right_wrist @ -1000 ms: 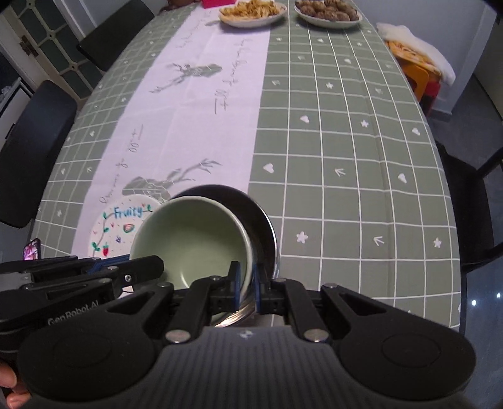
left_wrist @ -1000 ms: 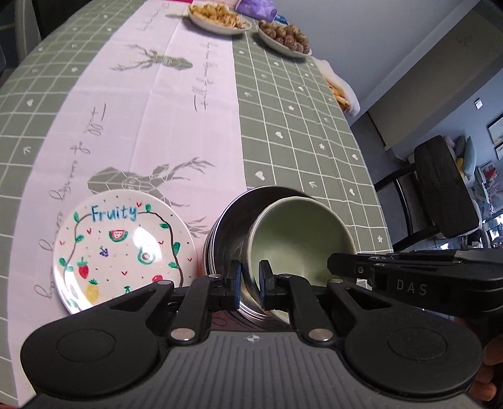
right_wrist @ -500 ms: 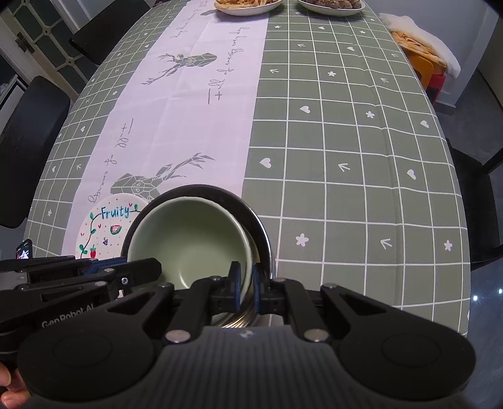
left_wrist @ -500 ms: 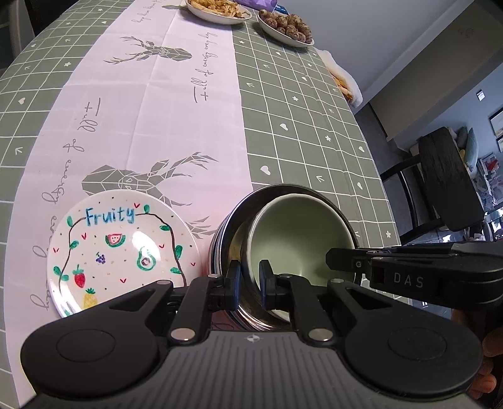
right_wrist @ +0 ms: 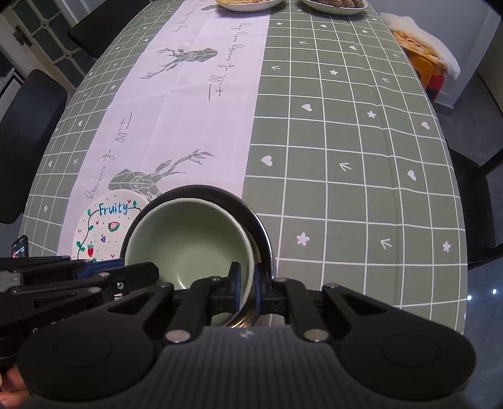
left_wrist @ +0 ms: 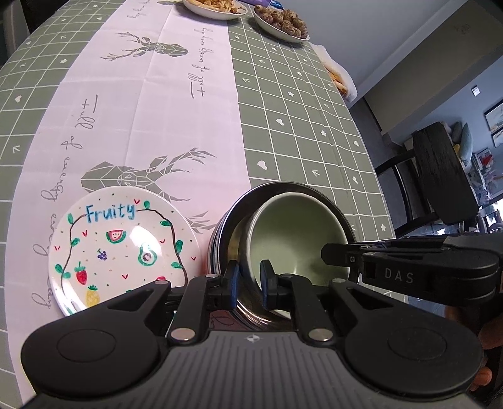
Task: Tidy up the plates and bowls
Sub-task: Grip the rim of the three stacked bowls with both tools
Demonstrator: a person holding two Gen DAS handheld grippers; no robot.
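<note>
A pale green bowl (left_wrist: 298, 239) (right_wrist: 188, 245) lies tilted inside a steel bowl (left_wrist: 226, 226) (right_wrist: 262, 232) at the near edge of the table. My left gripper (left_wrist: 250, 280) has the green bowl's near-left rim between its pads, and its jaws are opening slightly. My right gripper (right_wrist: 246, 283) is shut on the bowl's right rim. Each gripper's black body shows at the edge of the other's view. Just left of the steel bowl, a white "Fruity" plate (left_wrist: 119, 248) (right_wrist: 103, 226) lies flat.
The table has a green checked cloth (right_wrist: 345, 141) with a white deer-print runner (left_wrist: 151, 103). Two dishes of food (left_wrist: 279, 22) stand at the far end. Dark chairs (left_wrist: 440, 176) (right_wrist: 28, 132) flank the table. A hand (left_wrist: 481, 374) shows at the lower right.
Both views have tipped down a little, so the far dishes sit higher in frame. The left gripper's jaws stand a touch wider. The bowls and plate keep their places.
</note>
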